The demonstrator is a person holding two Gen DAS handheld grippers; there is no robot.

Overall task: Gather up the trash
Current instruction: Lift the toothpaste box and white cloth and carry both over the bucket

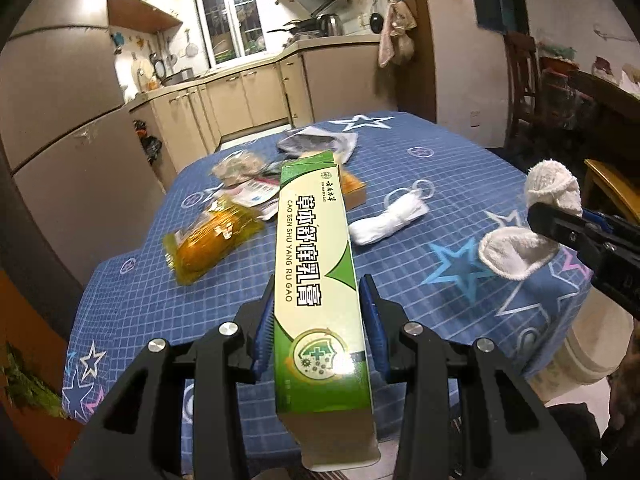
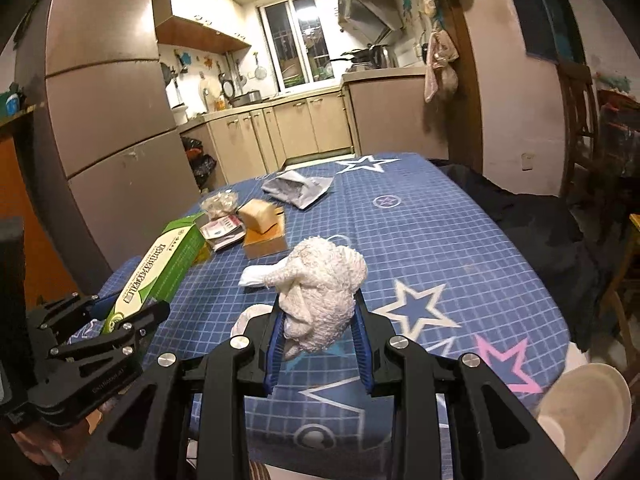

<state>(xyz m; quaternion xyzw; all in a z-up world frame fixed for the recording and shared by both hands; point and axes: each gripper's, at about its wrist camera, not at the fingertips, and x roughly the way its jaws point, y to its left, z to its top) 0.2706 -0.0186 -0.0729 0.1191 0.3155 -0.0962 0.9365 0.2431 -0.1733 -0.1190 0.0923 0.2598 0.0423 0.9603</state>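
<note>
I judge the collection partly done. My left gripper (image 1: 318, 320) is clamped on the green carton (image 1: 316, 264), lifted clear above the near edge of the table (image 1: 460, 152). My right gripper (image 2: 320, 336) has its fingers closed around a crumpled white cloth wad (image 2: 320, 296), also raised. Left on the tablecloth: yellow wrapper (image 1: 212, 240), folded white tissue (image 1: 386, 220), brown box (image 2: 264, 232), grey bag (image 2: 298, 188). A pale bin (image 2: 584, 408) sits low right.

You face a kitchen: a tall fridge (image 2: 108, 120) on your left, beige cabinets (image 2: 280, 128) under the window (image 2: 298, 40), a kettle (image 1: 330, 24) by the stove, and a towel (image 2: 440, 64) hanging on the wall.
</note>
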